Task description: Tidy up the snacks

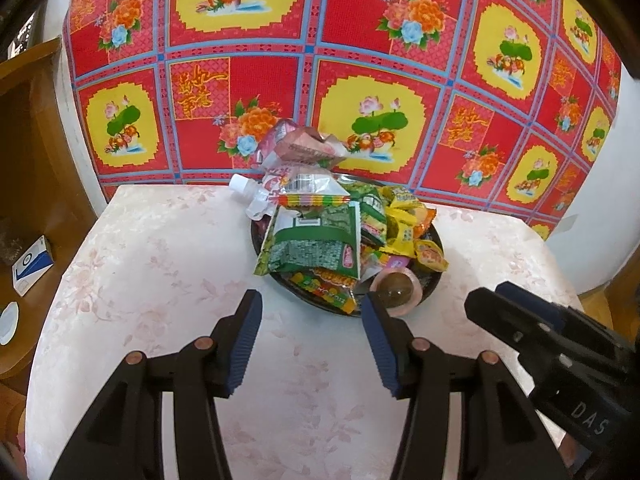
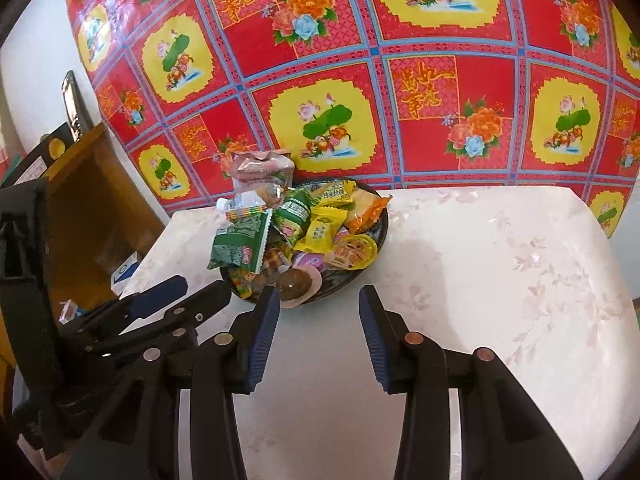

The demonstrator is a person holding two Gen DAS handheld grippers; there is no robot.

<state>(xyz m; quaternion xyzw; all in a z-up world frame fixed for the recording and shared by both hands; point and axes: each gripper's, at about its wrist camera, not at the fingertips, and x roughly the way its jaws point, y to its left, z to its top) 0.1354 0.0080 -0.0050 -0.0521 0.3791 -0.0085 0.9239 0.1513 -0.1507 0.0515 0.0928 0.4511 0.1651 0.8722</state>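
Snack plate [image 1: 434, 280], heaped: sorting seems finished or paused; left gripper [image 1: 312, 312] and right gripper [image 2: 318, 304] near it, jaws narrowly apart, empty; next, retreat

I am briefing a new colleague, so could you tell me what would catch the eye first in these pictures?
First, the bright red and yellow floral cloth hanging behind the table. Next, the dark plate heaped with colourful snack packets, standing at the far edge of the pale tabletop, just beyond both open grippers.
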